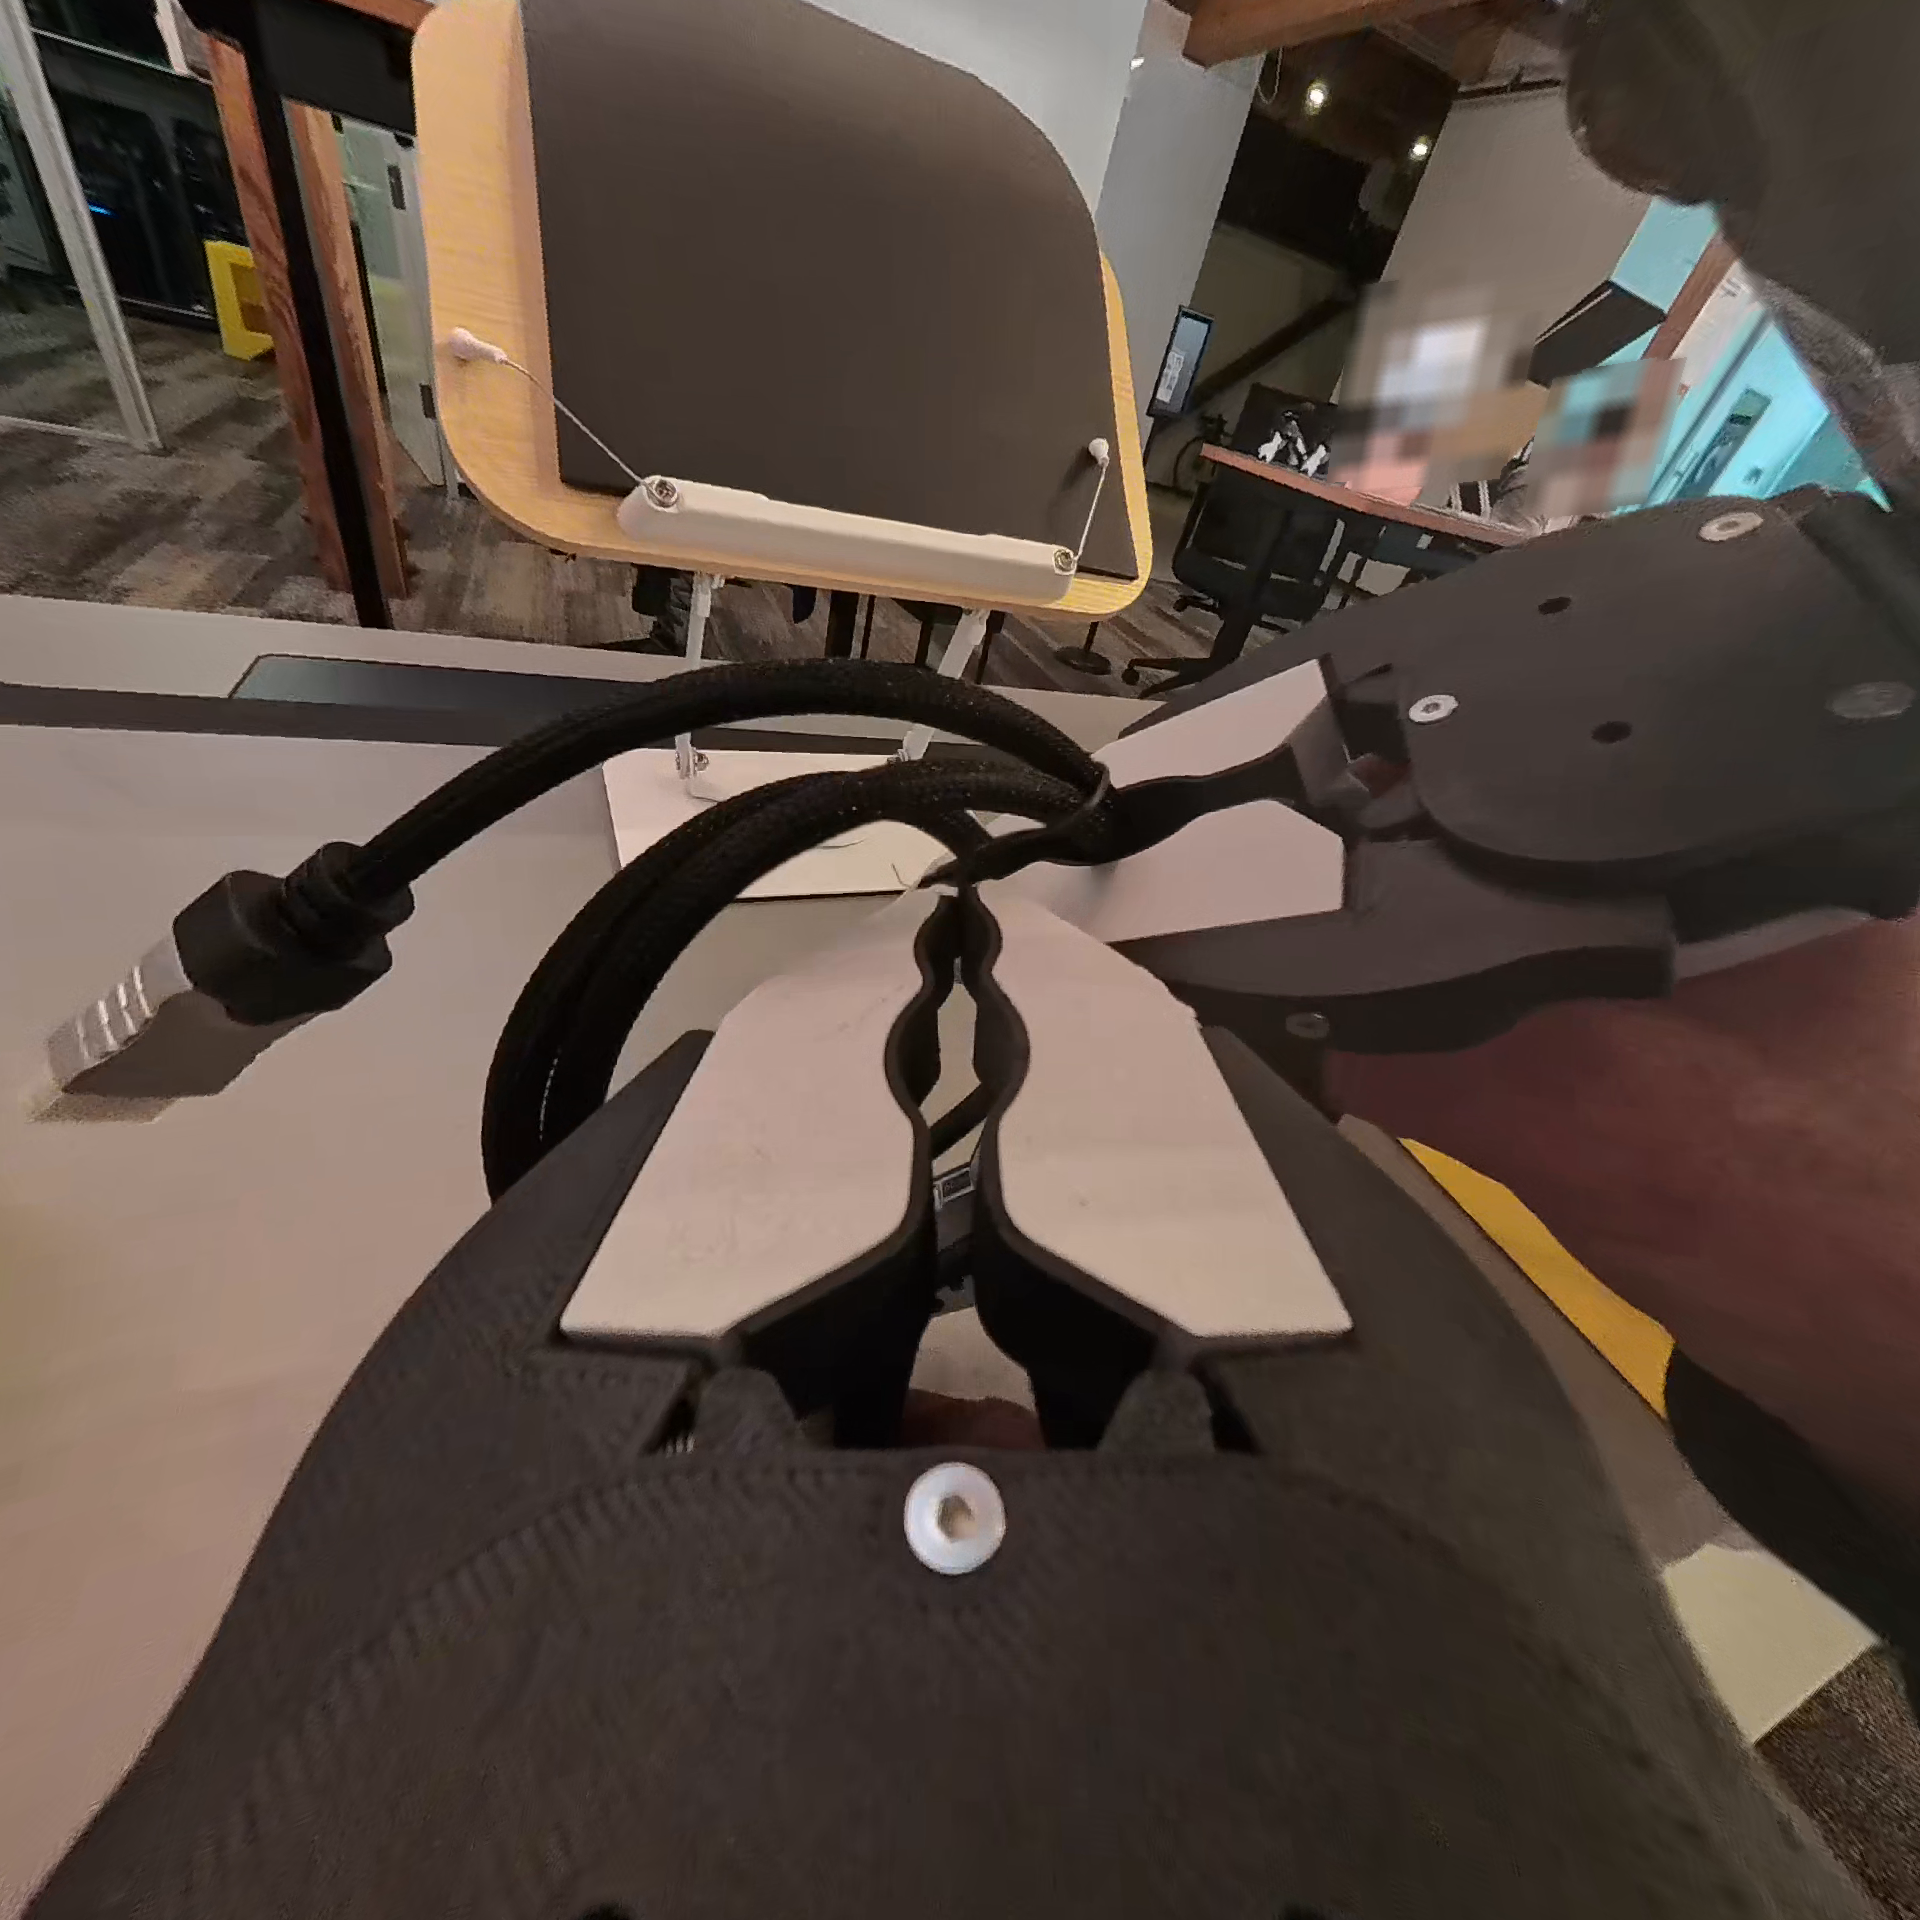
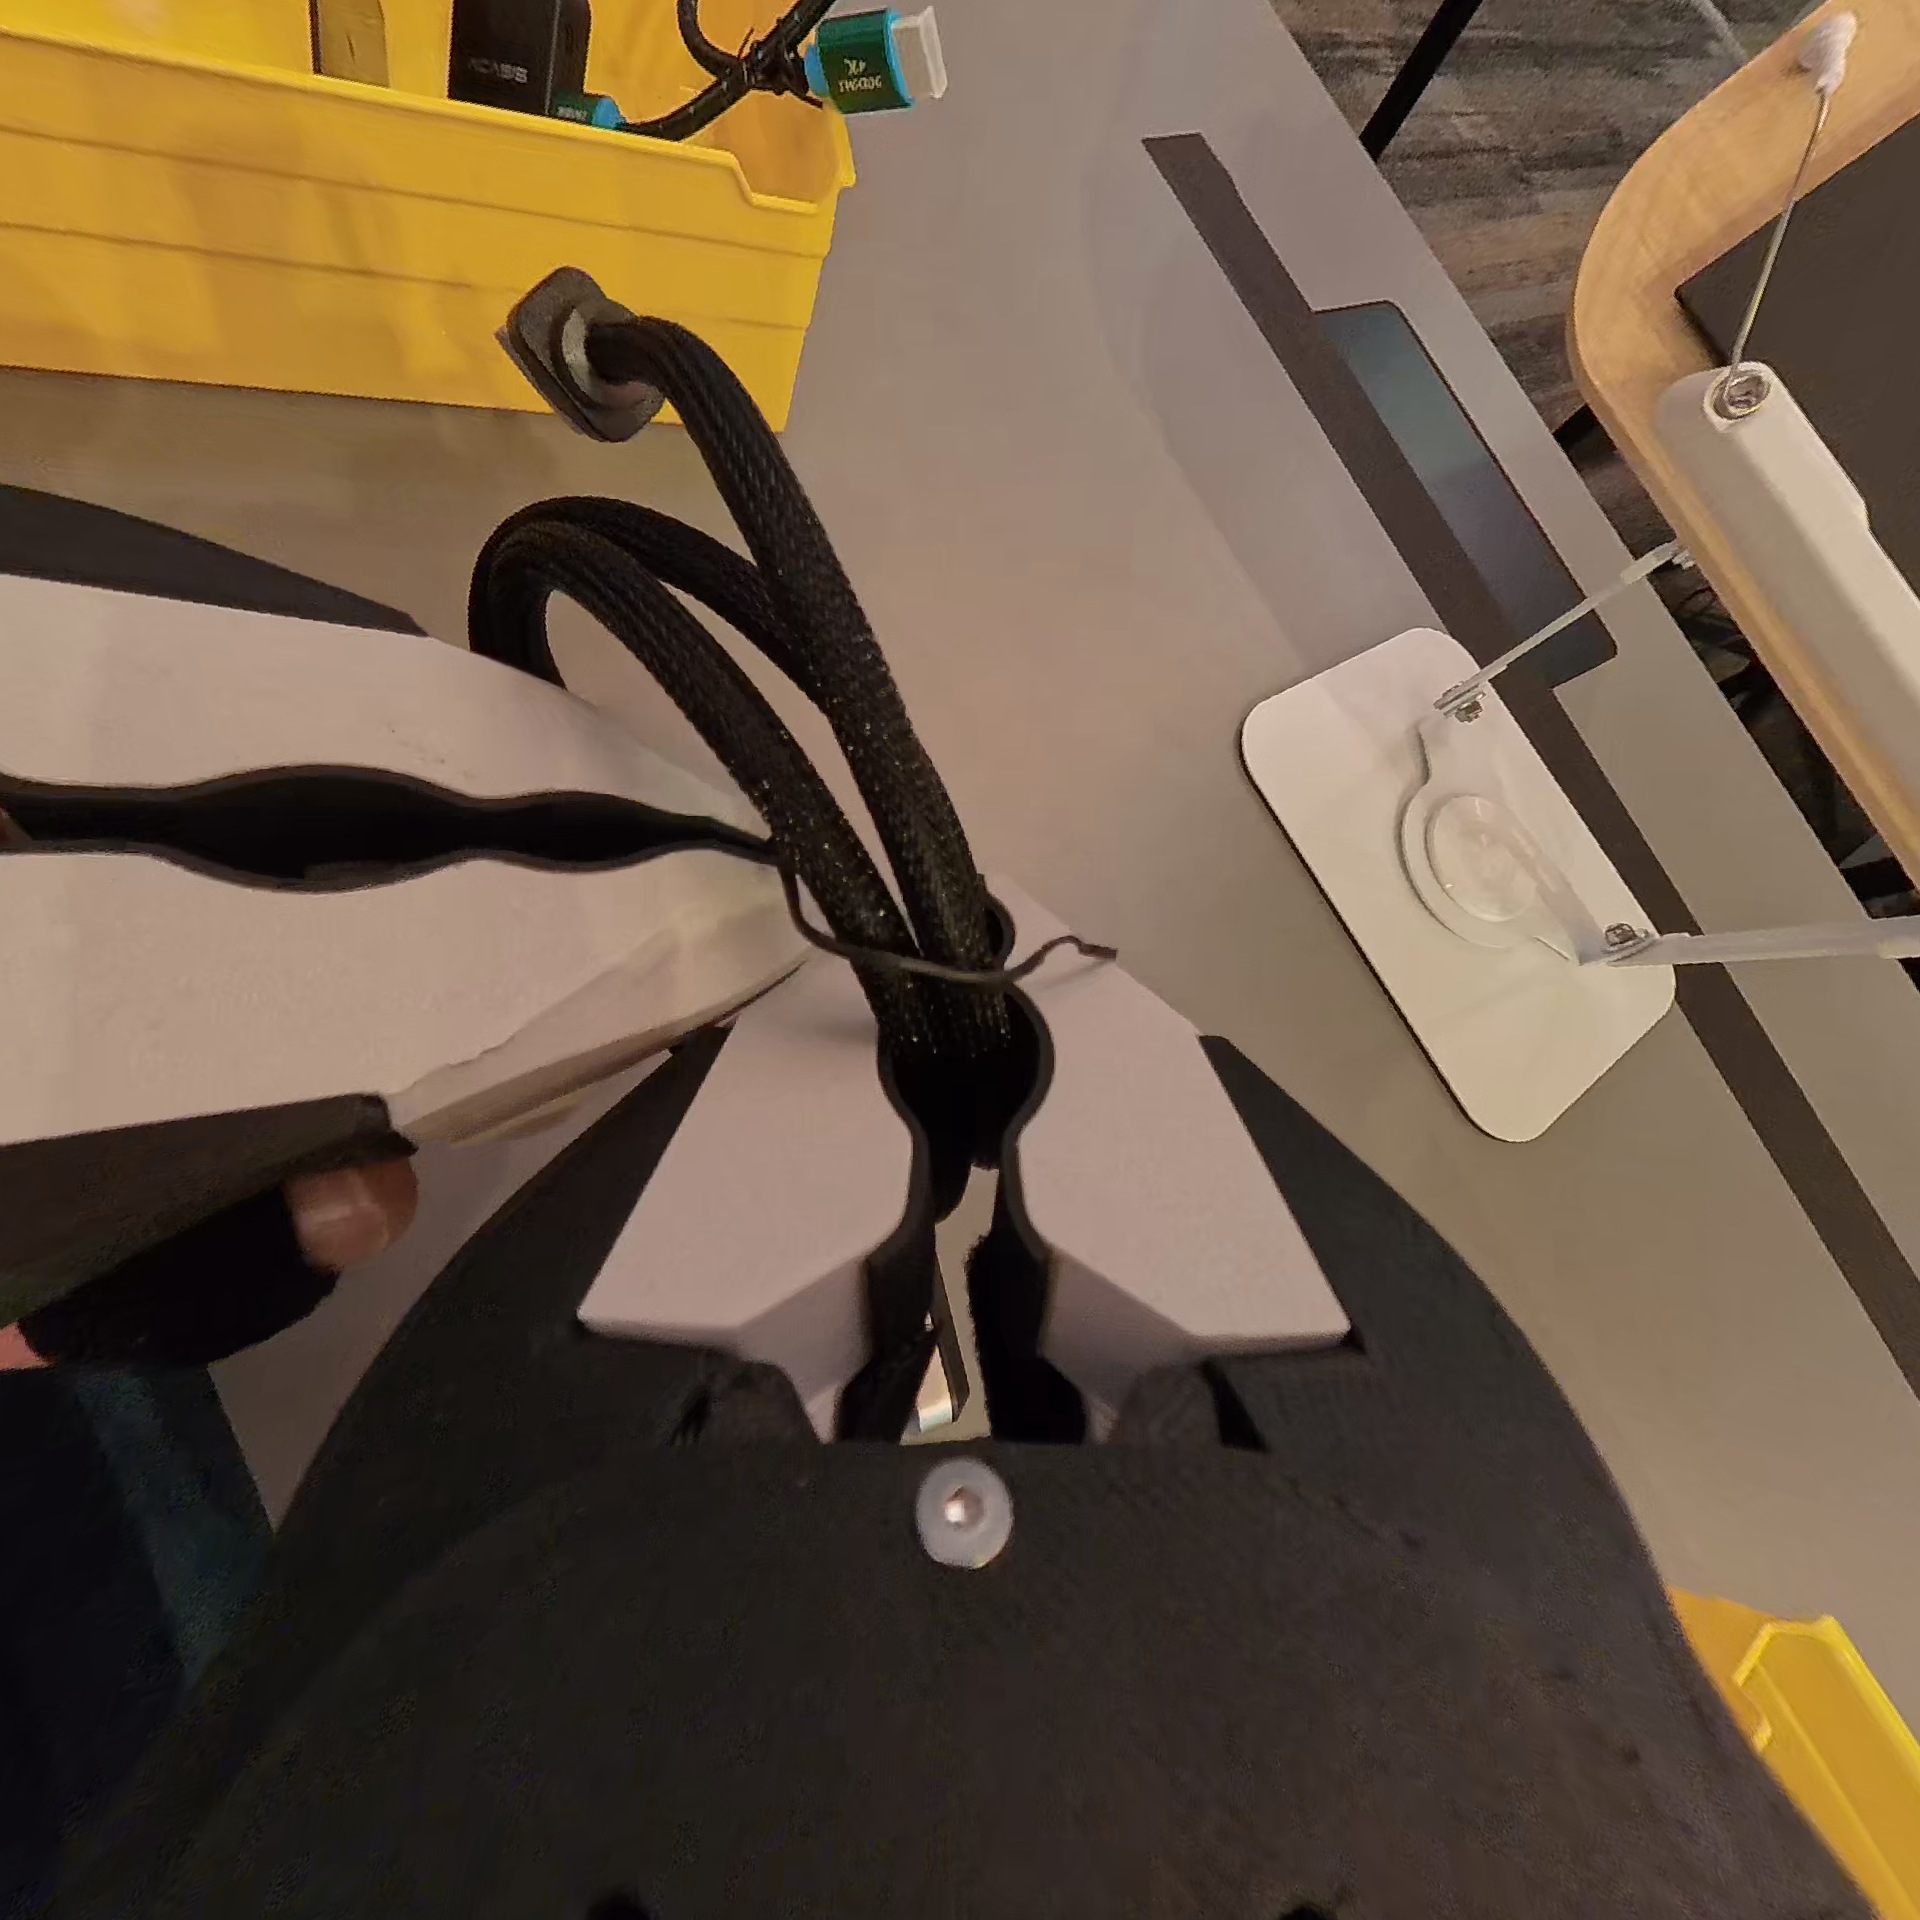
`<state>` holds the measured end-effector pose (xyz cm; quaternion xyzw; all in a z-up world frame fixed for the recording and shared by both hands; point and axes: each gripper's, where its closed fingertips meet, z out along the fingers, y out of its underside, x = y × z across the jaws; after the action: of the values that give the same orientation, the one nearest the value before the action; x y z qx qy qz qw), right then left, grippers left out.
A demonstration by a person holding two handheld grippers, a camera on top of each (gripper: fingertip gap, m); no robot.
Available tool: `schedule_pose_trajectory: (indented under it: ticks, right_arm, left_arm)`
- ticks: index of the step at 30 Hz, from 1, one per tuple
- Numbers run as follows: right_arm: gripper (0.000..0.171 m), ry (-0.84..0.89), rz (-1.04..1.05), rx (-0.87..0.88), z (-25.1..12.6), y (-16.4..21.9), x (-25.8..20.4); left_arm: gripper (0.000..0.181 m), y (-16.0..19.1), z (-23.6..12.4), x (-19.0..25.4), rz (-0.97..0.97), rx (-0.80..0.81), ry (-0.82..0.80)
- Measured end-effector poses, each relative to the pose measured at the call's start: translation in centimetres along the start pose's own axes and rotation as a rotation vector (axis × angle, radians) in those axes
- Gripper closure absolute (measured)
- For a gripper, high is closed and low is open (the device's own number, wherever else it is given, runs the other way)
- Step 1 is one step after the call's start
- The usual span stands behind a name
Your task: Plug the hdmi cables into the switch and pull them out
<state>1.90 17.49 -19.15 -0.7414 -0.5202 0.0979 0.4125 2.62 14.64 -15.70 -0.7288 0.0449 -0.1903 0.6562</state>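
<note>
Gripping the coiled black hdmi cable (image 2: 831, 748) above the worktop (image 2: 1091, 520), the right gripper (image 2: 961, 1049) is clamping its bundled strands beside the twist tie (image 2: 935, 961), steadying it while the left gripper (image 1: 961, 914), jaws together, is pinching the tie to unfasten it.

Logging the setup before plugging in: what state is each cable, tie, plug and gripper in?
black cable: coiled, bundled.
twist tie: wrapped round the coil, ends sticking out.
silver plug: unplugged, free.
right gripper: jaws shut on the black cable.
left gripper: jaws shut, apparently pinching the twist tie.
teal plug: unplugged, over the yellow bin.
</note>
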Motion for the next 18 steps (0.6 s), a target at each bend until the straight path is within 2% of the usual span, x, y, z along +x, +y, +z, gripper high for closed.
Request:
schedule_pose_trajectory:
  ticks: [12,18]
  right_arm:
    - [0.171,-0.047,0.010,-0.065,0.7,1.4,-0.4]
    - [0.171,-0.082,0.027,-0.090,0.8,2.2,-0.5]
  left_arm:
    - [0.181,1.3,-0.2,0.2,-0.019,-0.040,0.012]
    - [0.172,1.9,-0.3,0.4,-0.023,-0.056,0.025]
